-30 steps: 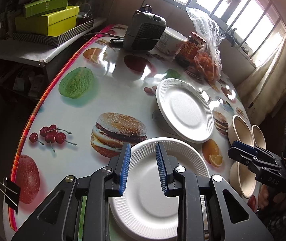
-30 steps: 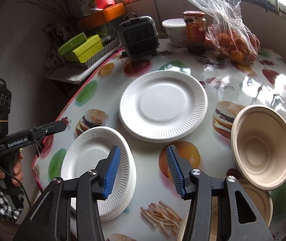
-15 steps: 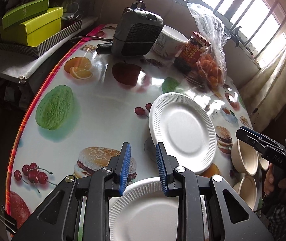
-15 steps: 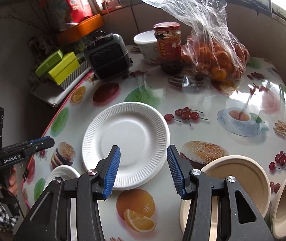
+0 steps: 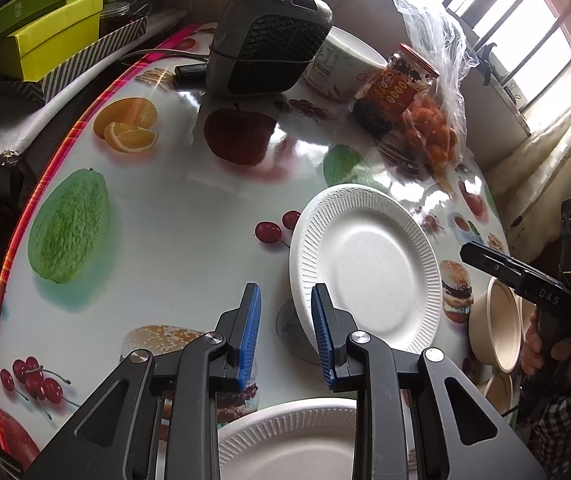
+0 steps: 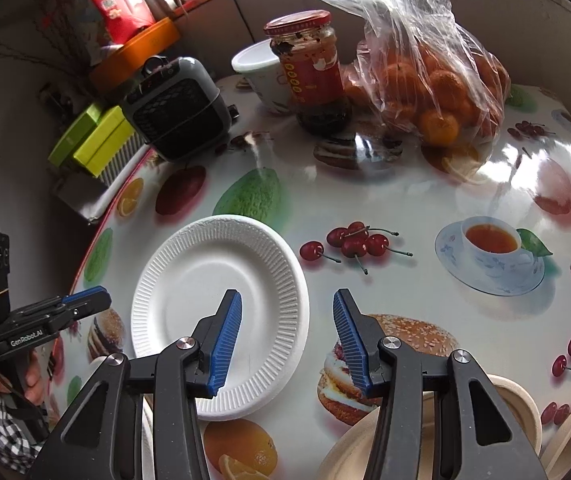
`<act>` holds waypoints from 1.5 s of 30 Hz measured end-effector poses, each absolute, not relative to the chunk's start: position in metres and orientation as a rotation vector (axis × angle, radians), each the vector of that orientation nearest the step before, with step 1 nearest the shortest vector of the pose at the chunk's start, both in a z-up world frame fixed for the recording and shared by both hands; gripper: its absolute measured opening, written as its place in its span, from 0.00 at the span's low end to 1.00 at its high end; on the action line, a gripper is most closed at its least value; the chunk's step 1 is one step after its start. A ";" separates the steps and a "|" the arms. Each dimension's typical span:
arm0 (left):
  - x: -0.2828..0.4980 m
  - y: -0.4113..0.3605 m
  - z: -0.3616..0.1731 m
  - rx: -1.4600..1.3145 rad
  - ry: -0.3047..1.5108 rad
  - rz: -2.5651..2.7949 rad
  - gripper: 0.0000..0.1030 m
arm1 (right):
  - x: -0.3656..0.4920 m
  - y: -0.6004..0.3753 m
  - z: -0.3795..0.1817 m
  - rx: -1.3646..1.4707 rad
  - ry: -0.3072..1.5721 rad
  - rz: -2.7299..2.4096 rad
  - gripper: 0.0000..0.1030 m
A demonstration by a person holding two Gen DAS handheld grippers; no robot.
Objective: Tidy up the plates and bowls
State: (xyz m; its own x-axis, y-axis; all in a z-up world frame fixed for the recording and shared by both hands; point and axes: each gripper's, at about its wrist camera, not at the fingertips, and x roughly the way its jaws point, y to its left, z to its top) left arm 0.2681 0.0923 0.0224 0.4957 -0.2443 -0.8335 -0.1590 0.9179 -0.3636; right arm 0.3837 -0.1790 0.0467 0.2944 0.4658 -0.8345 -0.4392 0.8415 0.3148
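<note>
Table point(image 5: 173, 216): glossy printed cover, smooth, throwing window glare beyond the fingers. Plate point(image 5: 365, 268) ahead of the left gripper point(image 5: 285, 332): white, matt, paper or foam by the look, rim finely ribbed. Fingers point(image 6: 227, 334): black matt plastic, blue ribbed pads, bright metal pins. Bowls point(image 5: 497, 328) right of the left fingers: beige, matt, fibrous pulp look. Bag point(image 6: 417, 80) far ahead: thin clear plastic, crinkled, shiny. Jar point(image 6: 309, 72): glass, red metal-looking lid. Heater point(image 5: 269, 36): grey plastic, dull sheen, black grille.
</note>
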 end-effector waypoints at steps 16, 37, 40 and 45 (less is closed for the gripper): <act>0.285 0.083 0.010 -0.446 1.095 -0.086 0.26 | 0.396 -0.164 0.024 0.003 1.199 0.632 0.40; 0.289 0.082 -0.001 -0.430 1.118 -0.063 0.26 | 0.399 -0.159 0.012 -0.023 1.239 0.620 0.23; 0.290 0.081 -0.002 -0.430 1.116 -0.058 0.20 | 0.399 -0.159 0.012 -0.021 1.240 0.618 0.22; 0.291 0.080 -0.003 -0.418 1.117 -0.060 0.15 | 0.399 -0.158 0.012 -0.020 1.242 0.618 0.18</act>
